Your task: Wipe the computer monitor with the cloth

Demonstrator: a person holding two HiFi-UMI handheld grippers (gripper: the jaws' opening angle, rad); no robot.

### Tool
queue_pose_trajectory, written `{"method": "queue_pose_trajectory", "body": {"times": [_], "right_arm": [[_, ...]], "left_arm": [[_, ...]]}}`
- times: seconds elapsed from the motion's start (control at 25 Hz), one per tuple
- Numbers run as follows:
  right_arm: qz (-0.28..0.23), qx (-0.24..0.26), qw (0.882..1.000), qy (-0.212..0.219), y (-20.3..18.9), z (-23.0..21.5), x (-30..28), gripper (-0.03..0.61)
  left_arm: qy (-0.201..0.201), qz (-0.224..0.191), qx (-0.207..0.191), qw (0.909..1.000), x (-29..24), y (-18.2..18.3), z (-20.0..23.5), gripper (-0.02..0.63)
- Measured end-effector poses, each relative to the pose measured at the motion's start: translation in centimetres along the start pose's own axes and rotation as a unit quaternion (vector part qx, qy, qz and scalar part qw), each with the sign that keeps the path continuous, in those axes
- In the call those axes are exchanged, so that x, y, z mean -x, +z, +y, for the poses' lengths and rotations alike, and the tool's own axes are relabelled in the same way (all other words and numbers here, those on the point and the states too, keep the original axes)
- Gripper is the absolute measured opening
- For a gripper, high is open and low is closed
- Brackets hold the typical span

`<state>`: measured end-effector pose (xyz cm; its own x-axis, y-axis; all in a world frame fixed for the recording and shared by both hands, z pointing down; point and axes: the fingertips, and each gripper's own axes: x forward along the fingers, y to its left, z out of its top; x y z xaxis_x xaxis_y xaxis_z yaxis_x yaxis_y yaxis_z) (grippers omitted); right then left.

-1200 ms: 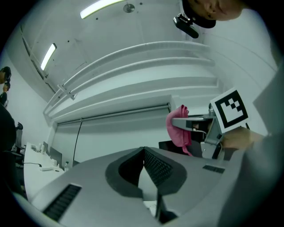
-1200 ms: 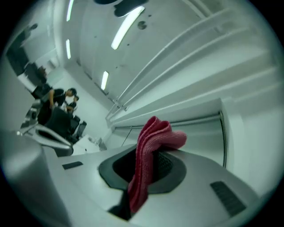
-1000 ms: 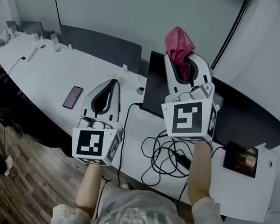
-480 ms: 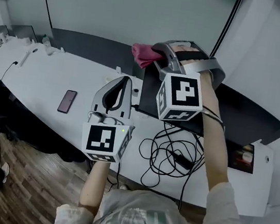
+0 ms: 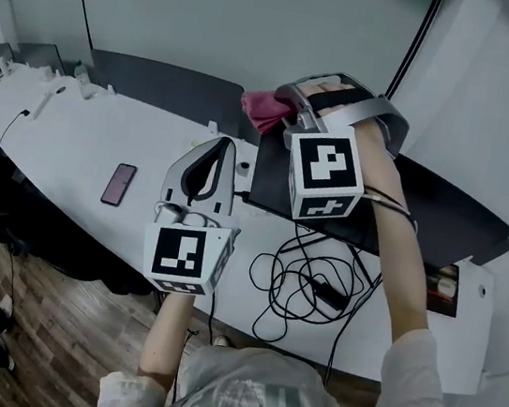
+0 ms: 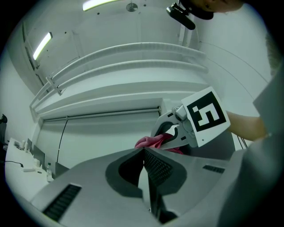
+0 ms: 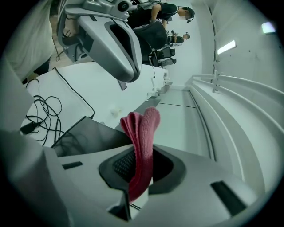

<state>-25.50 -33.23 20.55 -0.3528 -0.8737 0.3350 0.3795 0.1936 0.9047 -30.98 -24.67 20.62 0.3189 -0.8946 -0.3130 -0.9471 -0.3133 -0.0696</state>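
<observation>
My right gripper (image 5: 285,110) is shut on a pink cloth (image 5: 265,110), held sideways at the top left corner of the dark computer monitor (image 5: 433,210). In the right gripper view the cloth (image 7: 141,133) sticks up from between the jaws of the right gripper (image 7: 138,170), with the monitor (image 7: 86,133) just below and left. My left gripper (image 5: 211,161) hovers over the desk left of the monitor, shut and empty. In the left gripper view the jaws of the left gripper (image 6: 144,155) meet, and the cloth (image 6: 150,142) shows beyond them.
A white desk (image 5: 76,129) carries a phone (image 5: 117,184) at the left and a tangle of black cables (image 5: 309,282) in front of the monitor. A second dark screen (image 5: 172,86) stands at the back left. A small dark device (image 5: 441,285) lies at the right.
My right gripper has swung from pointing up to pointing left, carrying the cloth down to the monitor's top left corner. The left gripper has barely moved.
</observation>
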Motion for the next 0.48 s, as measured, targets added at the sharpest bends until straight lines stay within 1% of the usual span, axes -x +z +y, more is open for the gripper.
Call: {"method": "queue_pose_trajectory", "body": {"times": [0.24, 0.48], "right_arm": [[-0.006, 0.005, 1.0, 0.016, -0.1, 0.5, -0.5, 0.054], [-0.015, -0.011, 1.0, 0.02, -0.6, 1.1, 0.0, 0.054]], "left_arm": [[-0.005, 0.0, -0.004, 1.0, -0.3, 0.1, -1.0, 0.015], [-0.009, 0.015, 0.002, 0.9998, -0.1, -0.7, -2.5, 0.015]]}}
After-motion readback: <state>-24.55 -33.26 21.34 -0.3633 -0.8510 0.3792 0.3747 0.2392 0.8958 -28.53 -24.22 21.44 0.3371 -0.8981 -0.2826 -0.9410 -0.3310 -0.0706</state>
